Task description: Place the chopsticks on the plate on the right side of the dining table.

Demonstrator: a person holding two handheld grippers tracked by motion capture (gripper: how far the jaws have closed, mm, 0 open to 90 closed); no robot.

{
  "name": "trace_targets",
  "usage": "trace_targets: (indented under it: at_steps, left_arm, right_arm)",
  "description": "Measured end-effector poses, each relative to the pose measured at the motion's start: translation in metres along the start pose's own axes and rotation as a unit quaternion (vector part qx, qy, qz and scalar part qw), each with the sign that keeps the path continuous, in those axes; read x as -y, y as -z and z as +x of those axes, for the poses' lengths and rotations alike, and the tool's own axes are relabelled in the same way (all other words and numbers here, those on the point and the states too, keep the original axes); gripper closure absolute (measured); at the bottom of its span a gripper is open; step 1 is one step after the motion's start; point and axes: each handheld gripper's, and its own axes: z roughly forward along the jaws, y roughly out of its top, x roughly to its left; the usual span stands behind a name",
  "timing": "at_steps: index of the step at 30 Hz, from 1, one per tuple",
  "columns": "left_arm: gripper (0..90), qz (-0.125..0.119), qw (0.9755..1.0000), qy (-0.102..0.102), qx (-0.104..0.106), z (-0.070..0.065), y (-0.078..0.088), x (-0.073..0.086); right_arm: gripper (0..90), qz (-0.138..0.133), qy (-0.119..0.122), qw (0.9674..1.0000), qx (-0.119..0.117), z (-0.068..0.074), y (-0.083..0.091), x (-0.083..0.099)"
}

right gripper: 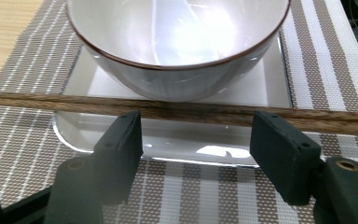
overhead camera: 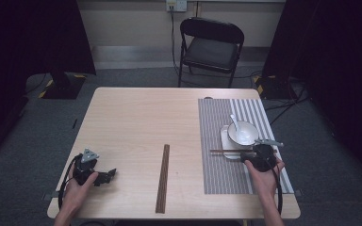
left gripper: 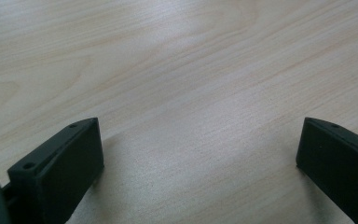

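**Wooden chopsticks laid across the plate, both tools released**

Pale wood grain runs under the left tool (overhead camera: 104,176), which rests low on the tabletop (overhead camera: 132,122) near its left front corner; its jaws stand wide apart with nothing between them. Toward the middle lies a second pair of dark sticks (overhead camera: 162,178), running front to back on bare wood, well apart from either tool.

Further right, a grey striped mat (overhead camera: 217,174) carries a square white plate (right gripper: 261,88), and on it sits a white bowl (right gripper: 177,42) with a thin brown rim and a white spoon (overhead camera: 235,123) inside. The chopsticks (right gripper: 191,111) lie across the near edge of the plate, just in front of the bowl, with both ends reaching out over the mat. The right tool (right gripper: 196,135) sits right before them, jaws parted to either side of their middle and not pressing on them, so it is released too.

The chopsticks look light, stiff and smooth, and will likely roll or split apart if pinched unevenly. The best hold seems to be across both sticks together near the middle, where they bridge the glossy plate. The bowl and plate look like glazed ceramic: breakable and slippery, so best not nudged.

No brand, label or writing can be read anywhere.
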Motion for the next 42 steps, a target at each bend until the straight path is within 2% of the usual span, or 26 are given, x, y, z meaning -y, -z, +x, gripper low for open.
trace_targets:
  at_steps: [6, 14, 28, 33, 42]
  left_arm:
    - [0.0, 0.0, 1.0, 0.0, 0.0, 0.0, 0.0, 0.0]
    - [0.0, -0.001, 1.0, 0.002, 0.0, 0.0, 0.0, 0.0]
    - [0.0, 0.0, 1.0, 0.001, 0.0, 0.0, 0.0, 0.0]
    - [0.0, 0.0, 1.0, 0.001, 0.0, 0.0, 0.0, 0.0]
    - [0.0, -0.001, 1.0, 0.002, 0.0, 0.0, 0.0, 0.0]
  right_arm:
    - [32.0, -0.016, -0.004, 0.9997, -0.019, 0.004, 0.006, -0.002]
    - [28.2, -0.027, 0.024, 0.9983, -0.046, 0.024, 0.012, -0.006]
    - [24.5, -0.024, 0.057, 0.9957, -0.068, 0.057, 0.015, -0.007]
    - [22.6, -0.02, 0.063, 0.9936, -0.091, 0.07, 0.017, -0.008]
    - [20.3, -0.011, 0.092, 0.9887, -0.118, 0.098, 0.015, -0.006]
